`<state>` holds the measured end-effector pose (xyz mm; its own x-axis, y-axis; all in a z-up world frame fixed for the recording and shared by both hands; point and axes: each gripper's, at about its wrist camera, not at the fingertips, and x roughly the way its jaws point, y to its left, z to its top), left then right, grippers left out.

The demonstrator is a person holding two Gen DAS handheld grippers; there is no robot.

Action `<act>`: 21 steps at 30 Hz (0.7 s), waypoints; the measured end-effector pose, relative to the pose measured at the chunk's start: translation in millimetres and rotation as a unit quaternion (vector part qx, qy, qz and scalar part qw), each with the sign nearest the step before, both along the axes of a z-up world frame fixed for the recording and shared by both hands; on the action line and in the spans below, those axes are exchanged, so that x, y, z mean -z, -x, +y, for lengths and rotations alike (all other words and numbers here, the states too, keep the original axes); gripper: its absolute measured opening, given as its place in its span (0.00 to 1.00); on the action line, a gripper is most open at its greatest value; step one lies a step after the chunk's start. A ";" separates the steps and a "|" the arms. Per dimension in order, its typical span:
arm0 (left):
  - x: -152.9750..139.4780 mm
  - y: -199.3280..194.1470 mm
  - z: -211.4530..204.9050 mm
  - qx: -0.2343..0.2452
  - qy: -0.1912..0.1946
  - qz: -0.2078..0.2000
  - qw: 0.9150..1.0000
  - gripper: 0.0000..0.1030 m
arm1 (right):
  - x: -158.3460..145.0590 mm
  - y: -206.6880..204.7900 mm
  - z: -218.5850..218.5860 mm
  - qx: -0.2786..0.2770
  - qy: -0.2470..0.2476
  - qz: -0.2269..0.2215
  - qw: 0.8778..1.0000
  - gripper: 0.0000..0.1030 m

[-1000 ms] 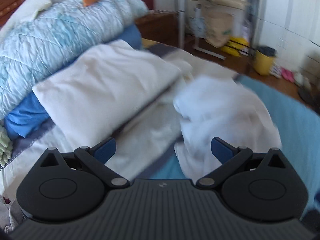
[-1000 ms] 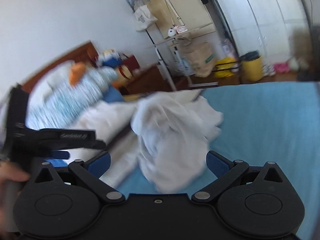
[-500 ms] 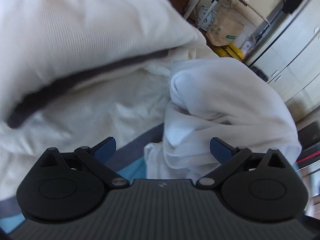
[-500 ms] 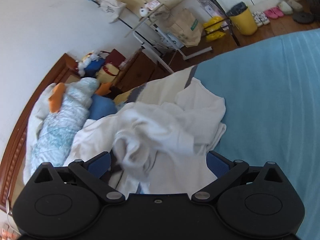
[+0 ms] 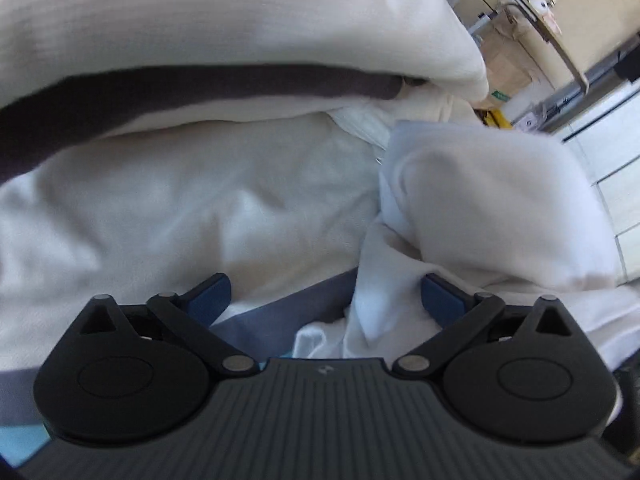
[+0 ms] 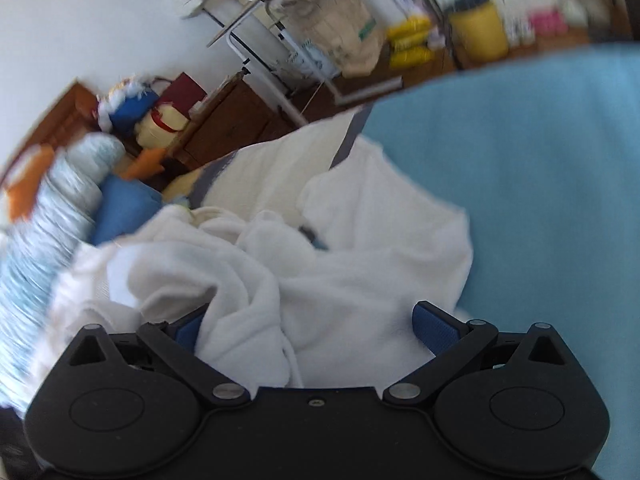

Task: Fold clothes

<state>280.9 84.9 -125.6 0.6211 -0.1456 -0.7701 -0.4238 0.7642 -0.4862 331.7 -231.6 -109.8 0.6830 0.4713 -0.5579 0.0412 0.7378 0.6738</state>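
The left gripper [image 5: 325, 294] hangs with jaws spread, empty, low over the crumpled white fleece garment [image 5: 472, 216] beside a cream pillow [image 5: 224, 20]. The right gripper [image 6: 314, 326], also released, straddles the garment's [image 6: 320, 280] folds; bare blue bedsheet [image 6: 540, 184] stretches rightward.

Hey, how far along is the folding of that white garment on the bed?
Nothing looks folded: the white garment lies crumpled in a heap on the blue bedsheet. In hand: the right gripper and left gripper are both open, right at the cloth, gripping nothing. Left to do: grasp it, spread it flat, then make every fold.
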 end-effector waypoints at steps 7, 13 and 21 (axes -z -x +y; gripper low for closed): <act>13.0 -10.2 -4.5 0.053 0.116 -0.039 0.991 0.59 | 9.2 4.8 0.5 -0.040 -0.054 -0.024 0.997 0.81; 27.8 -18.1 -10.6 0.097 0.241 -0.037 0.965 0.55 | -0.9 30.7 -7.6 -0.062 -0.079 -0.042 0.994 0.59; -9.3 -9.8 -43.6 0.208 0.253 -0.074 0.942 0.54 | -39.0 88.0 -34.9 -0.073 -0.063 -0.064 0.993 0.55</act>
